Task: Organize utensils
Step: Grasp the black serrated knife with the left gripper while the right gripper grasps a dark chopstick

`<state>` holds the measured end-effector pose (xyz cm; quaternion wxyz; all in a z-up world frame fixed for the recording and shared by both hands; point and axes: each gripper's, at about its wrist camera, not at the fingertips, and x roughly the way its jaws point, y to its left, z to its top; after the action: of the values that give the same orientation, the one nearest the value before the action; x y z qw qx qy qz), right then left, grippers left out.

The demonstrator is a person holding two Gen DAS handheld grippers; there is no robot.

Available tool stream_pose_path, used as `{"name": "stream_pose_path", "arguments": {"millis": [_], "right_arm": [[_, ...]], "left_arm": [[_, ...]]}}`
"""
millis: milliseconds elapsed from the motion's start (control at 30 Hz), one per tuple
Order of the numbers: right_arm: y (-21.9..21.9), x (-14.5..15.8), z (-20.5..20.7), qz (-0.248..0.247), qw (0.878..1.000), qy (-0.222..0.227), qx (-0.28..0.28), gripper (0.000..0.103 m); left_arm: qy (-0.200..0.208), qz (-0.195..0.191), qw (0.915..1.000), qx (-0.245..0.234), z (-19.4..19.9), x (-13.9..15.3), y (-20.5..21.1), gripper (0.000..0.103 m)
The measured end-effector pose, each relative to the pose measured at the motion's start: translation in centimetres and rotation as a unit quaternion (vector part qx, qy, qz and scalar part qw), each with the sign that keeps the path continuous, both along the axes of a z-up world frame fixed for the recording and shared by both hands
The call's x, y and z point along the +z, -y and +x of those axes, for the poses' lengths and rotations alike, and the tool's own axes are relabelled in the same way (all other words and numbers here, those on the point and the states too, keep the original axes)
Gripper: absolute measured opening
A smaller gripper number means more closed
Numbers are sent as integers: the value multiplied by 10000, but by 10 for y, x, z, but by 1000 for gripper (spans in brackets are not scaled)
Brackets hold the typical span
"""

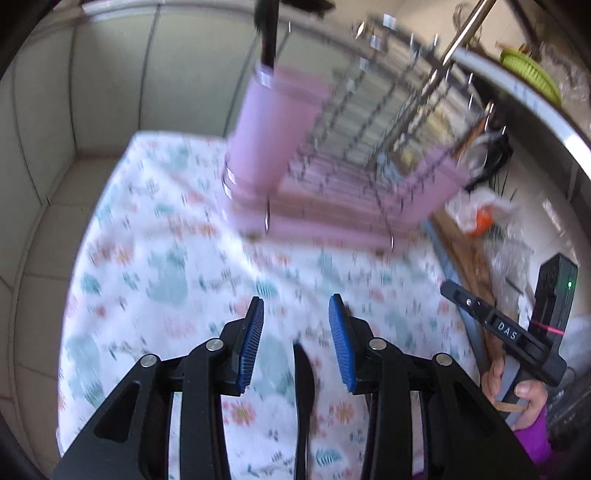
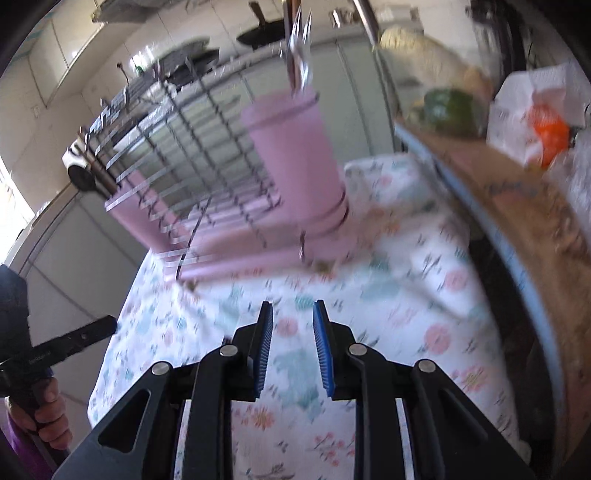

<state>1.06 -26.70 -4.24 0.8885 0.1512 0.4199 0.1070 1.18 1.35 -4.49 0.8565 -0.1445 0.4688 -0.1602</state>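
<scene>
A pink dish rack [image 1: 332, 206] with a wire grid stands on a floral cloth [image 1: 155, 258]; it also shows in the right wrist view [image 2: 207, 221]. Its pink utensil cup [image 1: 273, 125] holds a black-handled utensil [image 1: 267, 33]. In the right wrist view the cup [image 2: 295, 155] holds metal utensils [image 2: 299, 55]. My left gripper [image 1: 296, 321] is open and empty above the cloth; a black utensil [image 1: 303, 384] lies on the cloth below it. My right gripper [image 2: 293, 328] is open and empty above the cloth [image 2: 388, 295]. Both views are motion-blurred.
A wooden cutting board [image 2: 517, 206] lies right of the cloth with a white bag and an orange item [image 2: 550, 133] and a green vegetable [image 2: 447, 107]. Tiled wall [image 1: 74, 110] stands behind. The other gripper and hand [image 1: 517, 339] show at the right edge.
</scene>
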Motion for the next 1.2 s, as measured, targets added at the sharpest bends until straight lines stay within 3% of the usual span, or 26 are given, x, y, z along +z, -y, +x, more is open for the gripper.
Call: {"name": "stream_pose_path", "arguments": {"millis": [100,200,367,667,733,800,933,1200], "right_arm": [[-6,-7,-1,60,9997,-193,149,22],[-13,-15,-1,88,9987,-385,312,23],[-24,-26,-2,177,9961,-640,583,23],[-26,-38,4,777,9868,-1137,854,23],[-27,-39,8,898,9838,-1250,917,23],[-30,-41,13,1064,9790,-1429,991,23],[-40,-43,27,1227,9699,-1752,1164,22],[-74,-46,56,513,9716,-1886,1334,21]], "left_arm": [[-408,46,9989,-247,2,-12,10,36],[-829,225,9951,-496,6,-24,21,28],[-1506,794,9823,-783,15,-43,45,25],[-1845,1663,9631,-1041,28,-64,80,24],[-1776,1836,9613,-1030,29,-65,85,16],[-1757,1825,9620,-1019,29,-65,85,15],[-1733,1352,9712,-922,28,-58,73,15],[-1354,578,9873,-591,19,-29,30,15]]}}
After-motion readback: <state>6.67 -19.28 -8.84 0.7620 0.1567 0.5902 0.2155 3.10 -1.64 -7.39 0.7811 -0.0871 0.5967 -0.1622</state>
